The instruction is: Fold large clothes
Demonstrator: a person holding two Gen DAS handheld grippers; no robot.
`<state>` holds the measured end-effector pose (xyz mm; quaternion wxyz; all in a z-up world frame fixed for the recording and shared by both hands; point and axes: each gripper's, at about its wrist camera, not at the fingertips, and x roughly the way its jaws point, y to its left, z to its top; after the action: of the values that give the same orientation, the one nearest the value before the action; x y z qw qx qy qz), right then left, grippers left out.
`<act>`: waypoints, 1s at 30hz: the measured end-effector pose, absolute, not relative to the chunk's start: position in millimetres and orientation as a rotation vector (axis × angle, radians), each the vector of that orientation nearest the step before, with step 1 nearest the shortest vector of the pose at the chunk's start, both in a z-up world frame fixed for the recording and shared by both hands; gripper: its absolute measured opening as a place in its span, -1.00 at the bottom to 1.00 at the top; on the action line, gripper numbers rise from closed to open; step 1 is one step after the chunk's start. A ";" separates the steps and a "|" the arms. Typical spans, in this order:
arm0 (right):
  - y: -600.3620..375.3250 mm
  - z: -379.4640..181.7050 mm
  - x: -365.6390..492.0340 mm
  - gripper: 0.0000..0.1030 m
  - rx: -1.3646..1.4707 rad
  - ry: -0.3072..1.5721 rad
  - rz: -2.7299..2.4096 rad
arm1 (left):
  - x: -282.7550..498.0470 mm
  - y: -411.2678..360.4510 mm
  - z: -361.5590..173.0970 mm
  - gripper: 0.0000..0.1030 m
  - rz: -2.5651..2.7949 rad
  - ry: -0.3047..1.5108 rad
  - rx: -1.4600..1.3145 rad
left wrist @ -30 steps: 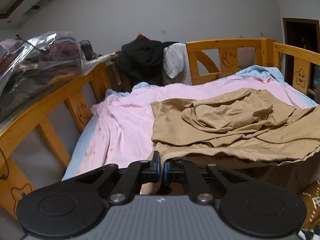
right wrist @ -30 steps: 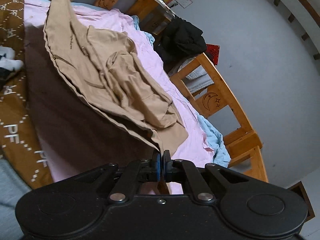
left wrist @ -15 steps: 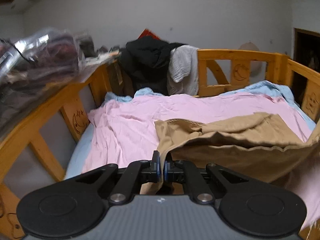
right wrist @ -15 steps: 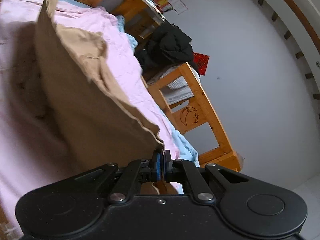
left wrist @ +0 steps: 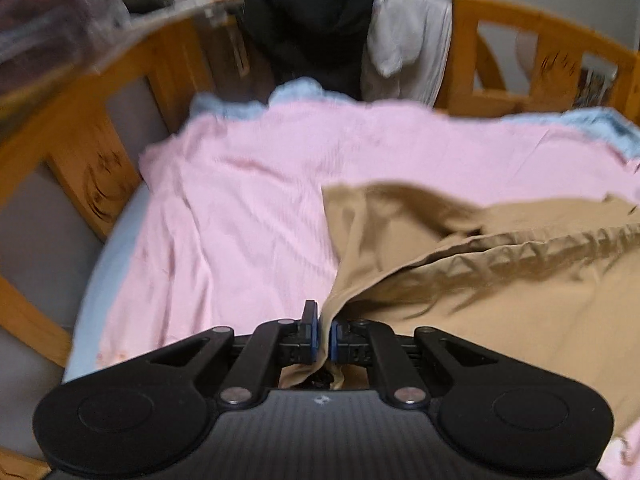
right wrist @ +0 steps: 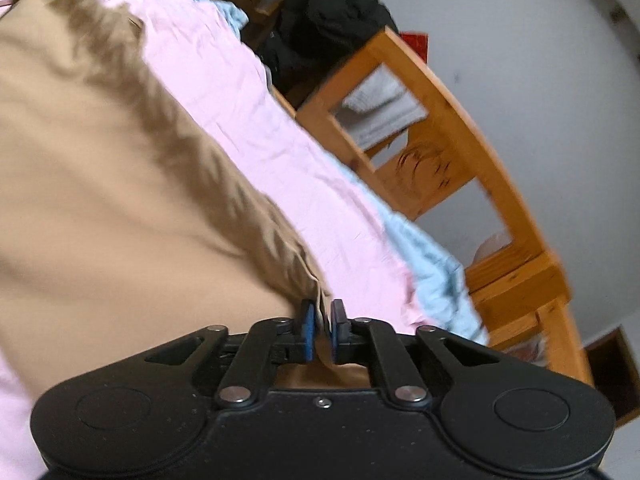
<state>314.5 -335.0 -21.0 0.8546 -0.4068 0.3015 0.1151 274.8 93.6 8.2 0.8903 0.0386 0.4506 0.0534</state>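
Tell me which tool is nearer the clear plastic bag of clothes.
Left. The left tool pinches the tan garment with the bag up-left of it. The right tool, jaws just opening around the garment's other corner, sits farther across the bed; bag unseen there.

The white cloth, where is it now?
In the left wrist view the white cloth hangs at the top centre over the wooden bed rail, just right of the black garment, beyond the pink sheet.

Each gripper, the left gripper (left wrist: 323, 330) and the right gripper (right wrist: 322, 330), shows black linkage arms, silver pivot screws, round black housings and blue pads.
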 end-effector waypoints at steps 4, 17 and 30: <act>-345.3 -39.8 329.4 -0.32 -0.673 0.659 0.229 | 286.8 110.9 -14.2 -0.73 0.102 0.979 -0.050; -471.3 -31.5 241.0 0.65 0.191 0.683 -0.021 | 192.4 164.6 -21.9 0.57 0.130 0.884 -0.303; -487.3 -56.5 229.7 -0.85 0.432 0.736 -0.041 | 176.4 177.5 -36.9 -0.96 0.190 0.932 -0.448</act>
<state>229.7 -487.3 -56.5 0.9101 0.2094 0.3569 -0.0201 176.4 177.5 -36.9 0.8650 -0.2137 0.4447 0.0909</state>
